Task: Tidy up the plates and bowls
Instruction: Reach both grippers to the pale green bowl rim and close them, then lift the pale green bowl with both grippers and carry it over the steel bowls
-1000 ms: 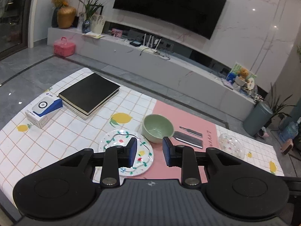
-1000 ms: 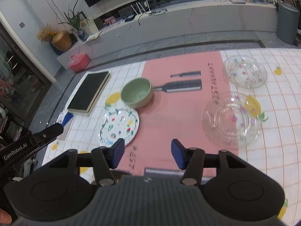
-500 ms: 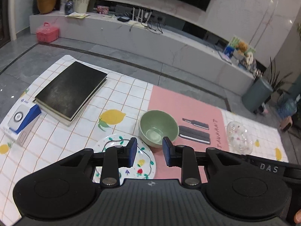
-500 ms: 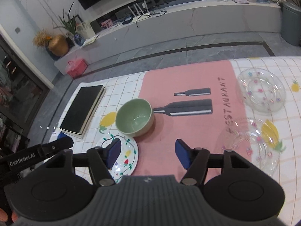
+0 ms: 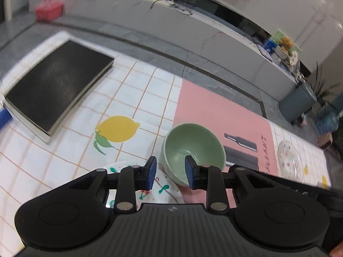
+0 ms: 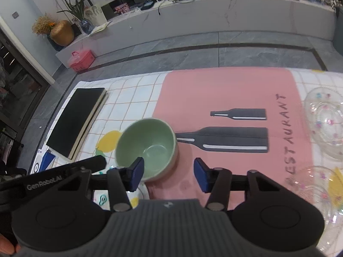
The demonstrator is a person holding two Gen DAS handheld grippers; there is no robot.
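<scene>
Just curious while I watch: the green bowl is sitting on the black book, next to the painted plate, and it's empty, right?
Not quite. The green bowl sits at the edge of the pink placemat, not on the black book, which lies apart to its left. The right wrist view shows this. It is empty and stands next to the painted plate.

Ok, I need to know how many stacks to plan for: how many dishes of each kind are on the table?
Green ceramic bowl: 1
White painted plate: 1
Clear glass dishes with coloured dots: 2
Total: 4
</scene>
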